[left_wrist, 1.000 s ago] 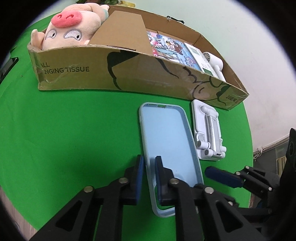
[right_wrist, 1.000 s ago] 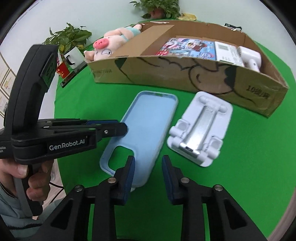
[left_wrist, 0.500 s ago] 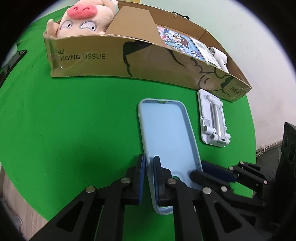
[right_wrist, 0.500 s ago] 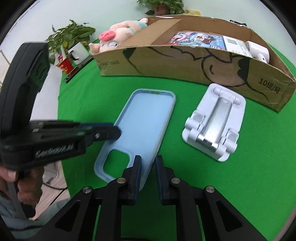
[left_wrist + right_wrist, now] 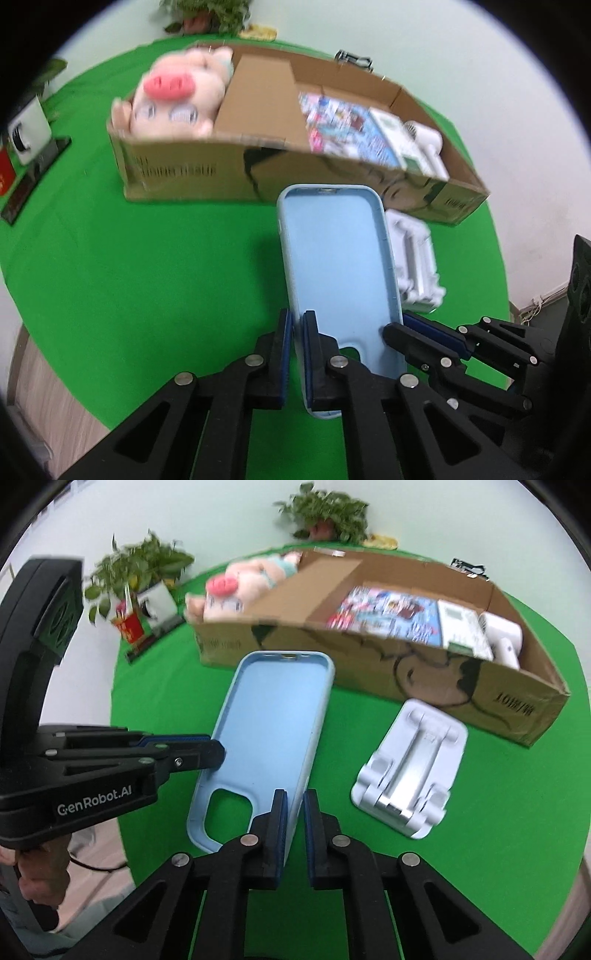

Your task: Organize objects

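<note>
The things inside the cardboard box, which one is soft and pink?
The plush pig, lying at the left end of the cardboard box. The others in there are a flat colourful booklet and hard white items.

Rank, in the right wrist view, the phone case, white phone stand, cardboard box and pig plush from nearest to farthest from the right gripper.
1. Phone case: its edge is between the right gripper's fingers.
2. White phone stand: to the right, on the cloth.
3. Cardboard box: behind both.
4. Pig plush: box's far left end.
</note>
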